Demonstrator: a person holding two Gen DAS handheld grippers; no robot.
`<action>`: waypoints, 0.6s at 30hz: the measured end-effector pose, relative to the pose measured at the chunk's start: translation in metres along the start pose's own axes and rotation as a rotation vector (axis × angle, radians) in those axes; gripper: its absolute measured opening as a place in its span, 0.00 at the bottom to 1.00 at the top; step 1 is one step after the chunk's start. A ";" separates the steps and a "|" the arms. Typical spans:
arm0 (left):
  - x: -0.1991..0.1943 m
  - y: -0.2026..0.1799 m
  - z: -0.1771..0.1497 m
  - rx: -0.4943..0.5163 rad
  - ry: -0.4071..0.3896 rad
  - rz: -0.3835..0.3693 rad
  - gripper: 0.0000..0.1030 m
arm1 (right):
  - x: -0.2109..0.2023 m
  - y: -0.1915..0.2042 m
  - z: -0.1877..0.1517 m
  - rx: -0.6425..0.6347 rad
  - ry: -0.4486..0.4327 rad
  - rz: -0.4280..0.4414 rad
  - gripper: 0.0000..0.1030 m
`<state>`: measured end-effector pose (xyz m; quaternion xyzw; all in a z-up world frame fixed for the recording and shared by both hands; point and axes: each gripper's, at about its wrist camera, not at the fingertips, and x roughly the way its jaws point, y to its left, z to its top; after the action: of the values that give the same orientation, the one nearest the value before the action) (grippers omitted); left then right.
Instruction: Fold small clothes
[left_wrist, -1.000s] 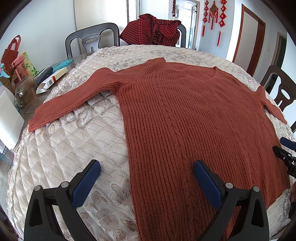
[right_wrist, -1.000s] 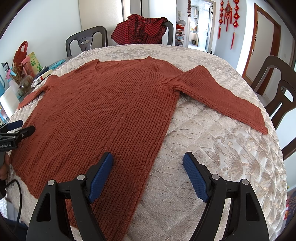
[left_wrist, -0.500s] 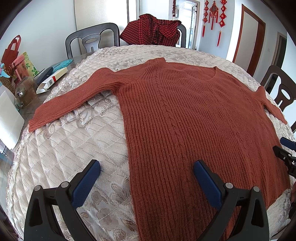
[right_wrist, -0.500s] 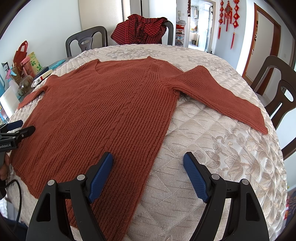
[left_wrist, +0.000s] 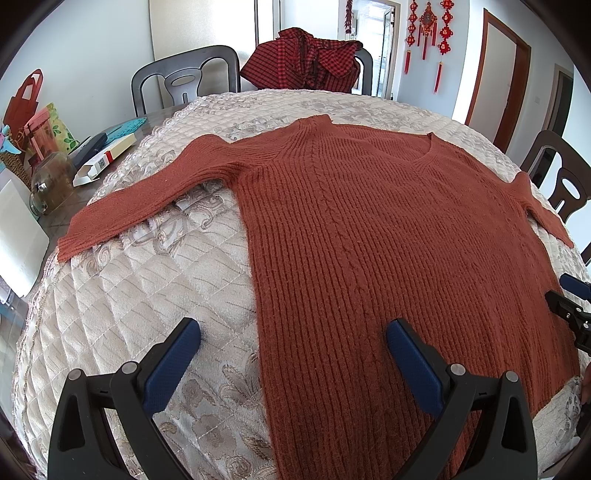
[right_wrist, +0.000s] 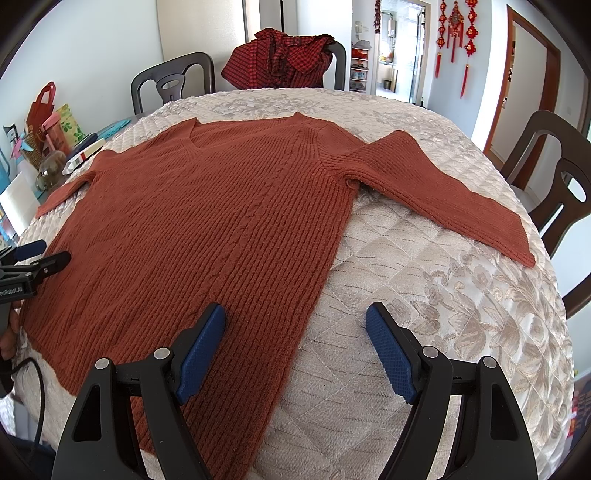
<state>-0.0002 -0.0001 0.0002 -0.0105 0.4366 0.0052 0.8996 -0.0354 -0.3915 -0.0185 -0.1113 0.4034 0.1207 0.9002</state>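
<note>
On the quilted counter (left_wrist: 122, 295), my rust sweater (left_wrist: 388, 229) lies flat; left gripper (left_wrist: 293, 363) and right gripper (right_wrist: 295, 349) jaws gape wide, holding nothing.

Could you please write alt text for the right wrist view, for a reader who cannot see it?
A rust-red knit sweater lies flat, sleeves spread, on a quilted cream tablecloth. The right tool hovers open above the sweater's near side edge, holding nothing. A red plaid garment hangs over a far chair.

A quilted cream cover (left_wrist: 122, 295) drapes the table; a red checked garment (left_wrist: 306, 59) hangs over a far chair (right_wrist: 338, 55); a glass jar (left_wrist: 50, 184) and white carton (left_wrist: 103, 162) sit at left; red ornaments (right_wrist: 456, 22) hang on the wall.
</note>
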 end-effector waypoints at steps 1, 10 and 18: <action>0.000 0.000 0.000 0.001 0.000 0.001 0.99 | 0.000 0.000 0.000 0.000 0.000 0.000 0.76; 0.000 -0.002 -0.001 0.000 0.000 0.002 0.99 | 0.000 0.000 0.000 0.000 0.000 0.000 0.76; 0.001 0.000 0.001 -0.001 0.001 0.003 1.00 | 0.000 0.000 0.000 0.001 0.000 0.001 0.76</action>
<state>0.0008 0.0004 0.0001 -0.0101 0.4372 0.0067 0.8993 -0.0355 -0.3916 -0.0185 -0.1109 0.4035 0.1208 0.9002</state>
